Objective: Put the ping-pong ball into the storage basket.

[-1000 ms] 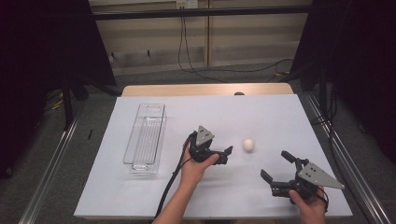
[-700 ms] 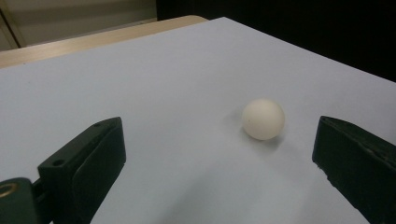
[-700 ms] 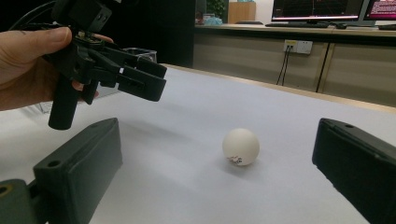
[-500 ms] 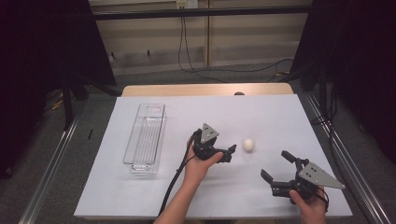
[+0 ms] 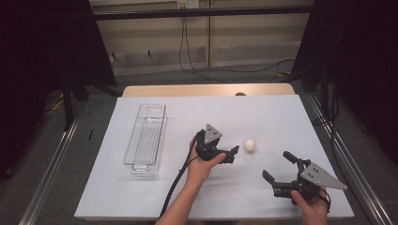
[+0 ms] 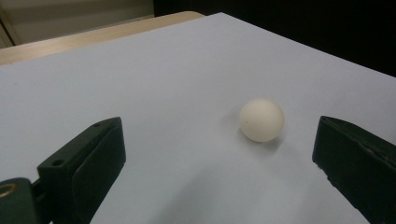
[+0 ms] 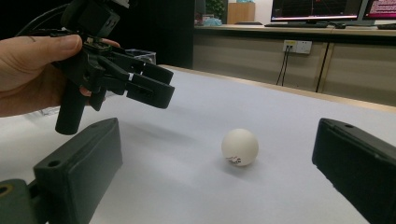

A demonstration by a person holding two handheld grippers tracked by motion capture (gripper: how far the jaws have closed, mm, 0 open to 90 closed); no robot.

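Note:
A small white ball (image 5: 249,145) rests on the white table sheet (image 5: 281,117), right of centre. My left gripper (image 5: 232,154) hovers just left of it, open, pointing at it. In the left gripper view the ball (image 6: 261,119) lies a little ahead of the wide-apart jaws, nearer the right one, and the left gripper (image 6: 222,135) holds nothing. My right gripper (image 5: 277,165) stands open near the front right, aimed towards the ball. Its own view has the ball (image 7: 239,147), which carries a small red mark, ahead of the right gripper (image 7: 219,135), and the left gripper (image 7: 140,81) in a hand at upper left.
A clear plastic tray (image 5: 145,138) lies lengthwise on the left part of the sheet, with nothing visible in it. A wooden table edge (image 5: 211,90) runs along the back. Metal rails (image 5: 51,164) flank both sides of the table.
My left gripper has crept slightly to the right, closer to the ball. The right gripper and the ball have stayed in place.

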